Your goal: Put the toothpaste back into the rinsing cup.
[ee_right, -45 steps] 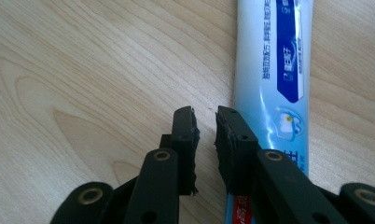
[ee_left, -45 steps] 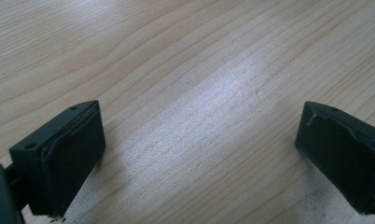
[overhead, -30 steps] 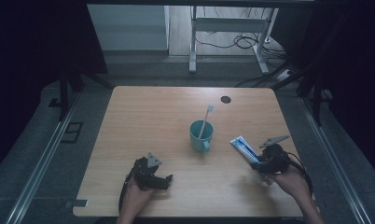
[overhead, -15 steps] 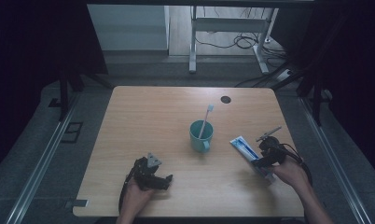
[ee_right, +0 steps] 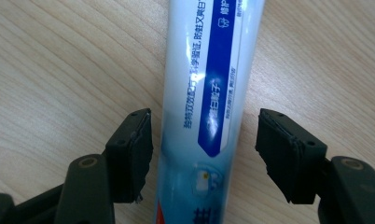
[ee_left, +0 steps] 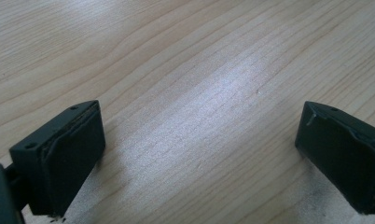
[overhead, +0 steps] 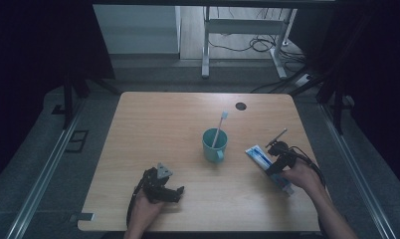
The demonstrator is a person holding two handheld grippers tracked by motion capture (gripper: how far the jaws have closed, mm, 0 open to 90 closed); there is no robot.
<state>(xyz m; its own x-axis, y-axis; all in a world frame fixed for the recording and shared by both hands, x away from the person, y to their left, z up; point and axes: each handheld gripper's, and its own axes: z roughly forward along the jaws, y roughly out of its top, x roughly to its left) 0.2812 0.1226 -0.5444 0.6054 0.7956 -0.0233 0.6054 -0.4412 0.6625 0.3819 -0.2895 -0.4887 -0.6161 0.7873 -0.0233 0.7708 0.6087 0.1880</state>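
We see the right tool (ee_right: 202, 156) spread astride the toothpaste tube (ee_right: 209, 84), which lies flat on the table (overhead: 163, 124) with its long axis running straight ahead between the jaws, while the left tool (ee_left: 195, 154), also spread and empty, rests well apart

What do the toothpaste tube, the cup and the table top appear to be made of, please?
Toothpaste tube: likely glossy plastic laminate, given the soft sheen on its printed white-and-blue skin. Cup: probably matte teal plastic, possibly ceramic; too small to settle. Table: pale wood or wood-look laminate, with visible grain lines and a satin glare.
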